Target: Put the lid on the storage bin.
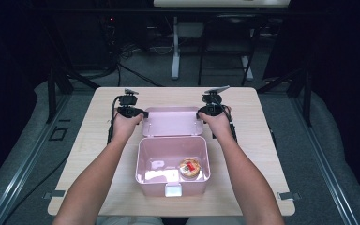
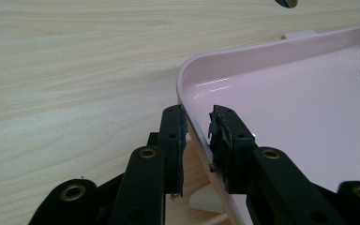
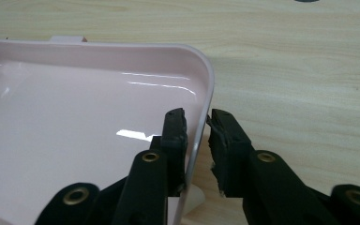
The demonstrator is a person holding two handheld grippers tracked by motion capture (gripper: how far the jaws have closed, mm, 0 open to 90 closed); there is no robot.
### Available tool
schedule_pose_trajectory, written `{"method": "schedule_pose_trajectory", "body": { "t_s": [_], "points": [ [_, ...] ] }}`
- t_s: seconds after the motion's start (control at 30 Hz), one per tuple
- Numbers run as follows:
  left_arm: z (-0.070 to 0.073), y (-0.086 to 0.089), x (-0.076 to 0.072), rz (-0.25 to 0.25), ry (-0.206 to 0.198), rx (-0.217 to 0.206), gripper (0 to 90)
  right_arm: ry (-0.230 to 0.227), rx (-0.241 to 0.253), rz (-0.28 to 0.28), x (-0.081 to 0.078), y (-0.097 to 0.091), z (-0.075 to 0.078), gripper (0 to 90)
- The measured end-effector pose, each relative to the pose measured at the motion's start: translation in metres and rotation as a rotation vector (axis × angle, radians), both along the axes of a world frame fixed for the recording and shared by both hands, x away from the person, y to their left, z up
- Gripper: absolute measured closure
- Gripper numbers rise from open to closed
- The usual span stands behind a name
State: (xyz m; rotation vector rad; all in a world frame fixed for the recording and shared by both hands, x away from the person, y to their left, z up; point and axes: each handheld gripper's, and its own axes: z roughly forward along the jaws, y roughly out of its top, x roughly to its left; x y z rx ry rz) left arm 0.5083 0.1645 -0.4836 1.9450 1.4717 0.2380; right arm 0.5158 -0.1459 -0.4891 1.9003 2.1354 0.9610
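1. A pink box point(image 1: 172, 165) sits open at the middle of the wooden table point(image 1: 89, 140), with a small round snack point(image 1: 190, 168) in its right half.
2. Its hinged lid point(image 1: 172, 121) lies flat behind it, inner face up.
3. The left gripper point(image 2: 198, 140) straddles the lid's left rim; its jaws are slightly apart, with a gap showing on the inner side.
4. The right gripper point(image 3: 198, 140) straddles the right rim, its jaws nearly closed on it.
5. Judged step: taking hold of the lid to shut the box.
6. Next move likely needs both grips firm, then an even lift toward the person.
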Motion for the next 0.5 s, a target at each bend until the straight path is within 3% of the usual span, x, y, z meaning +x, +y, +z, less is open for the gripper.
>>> {"method": "schedule_pose_trajectory", "body": {
  "t_s": [0.23, 0.5],
  "points": [
    [0.002, 0.001, -0.001, 0.001, -0.014, 0.002, 73.9, -0.007, -0.024, -0.021, -0.002, 0.004, 0.006, 80.9],
    [0.007, 0.003, -0.003, 0.003, -0.044, -0.004, 70.1, -0.063, -0.058, -0.044, -0.006, 0.009, 0.014, 85.1]
  ]
}}
